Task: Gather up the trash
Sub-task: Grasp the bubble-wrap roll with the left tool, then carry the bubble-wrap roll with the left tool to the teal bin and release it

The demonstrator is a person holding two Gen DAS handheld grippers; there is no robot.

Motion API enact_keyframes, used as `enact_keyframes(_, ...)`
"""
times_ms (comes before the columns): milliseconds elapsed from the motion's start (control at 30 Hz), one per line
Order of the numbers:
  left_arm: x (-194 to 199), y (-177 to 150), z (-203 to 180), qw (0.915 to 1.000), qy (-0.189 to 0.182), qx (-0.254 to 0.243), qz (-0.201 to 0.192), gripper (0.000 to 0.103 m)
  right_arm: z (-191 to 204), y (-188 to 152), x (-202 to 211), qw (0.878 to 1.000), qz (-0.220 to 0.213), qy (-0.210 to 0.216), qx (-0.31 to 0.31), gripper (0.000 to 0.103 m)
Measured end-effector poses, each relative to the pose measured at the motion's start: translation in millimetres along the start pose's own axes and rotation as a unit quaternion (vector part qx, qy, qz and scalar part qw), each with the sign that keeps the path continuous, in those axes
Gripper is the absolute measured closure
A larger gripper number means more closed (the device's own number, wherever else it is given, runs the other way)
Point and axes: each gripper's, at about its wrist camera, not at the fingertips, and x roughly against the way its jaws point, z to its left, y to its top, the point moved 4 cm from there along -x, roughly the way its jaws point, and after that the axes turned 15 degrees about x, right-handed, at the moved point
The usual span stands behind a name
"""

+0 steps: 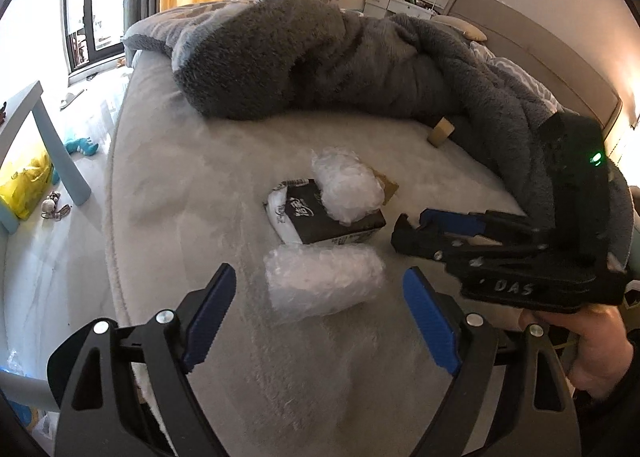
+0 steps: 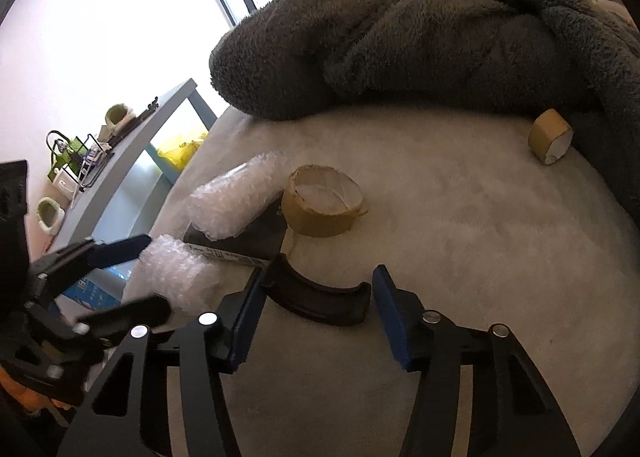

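The left wrist view looks down on a soft pale grey bed. At the far left, on the floor, sits a bright yellow plastic bag under a pale blue bench. It may be where the trash goes, but I cannot tell for sure.

In the middle of the bed the trash lies close together. A clear roll of bubble wrap lies nearest. Just behind it is a black and white paper packet, with a second clear wad of bubble wrap resting on top. A small brown tape roll sits farther back, next to a fluffy dark grey blanket pushed up in a heap, so the trash is easy to reach.

The left tongs are wide apart and hold nothing. The near bubble wrap roll sits just ahead of the gap, not touched yet. I think the tongs are lined up to take it.

In the right wrist view, a big flat brown tape ring lies beside the packet. The right tongs stand about half open. A curved black piece lies on the bed right between the blue pads. I cannot tell if the pads squeeze it yet.
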Motion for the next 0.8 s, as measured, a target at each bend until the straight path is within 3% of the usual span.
enact_keyframes(300, -19, 0, -2, 0.9998, 0.019, -0.002, 0.007, 0.017, -8, 0, 9, 1.0, -0.011, 0.01, -0.007, 0.049)
enact_keyframes(567, -29, -1, -1, 0.9991, 0.041, -0.003, 0.007, 0.036, -9, 0, 15, 1.0, -0.015, 0.012, -0.008, 0.049)
enact_keyframes(800, -20, 0, -1, 0.9994, 0.033, 0.0, -0.006, 0.038, -1, 1, 16, 1.0, -0.01, 0.006, 0.002, 0.049)
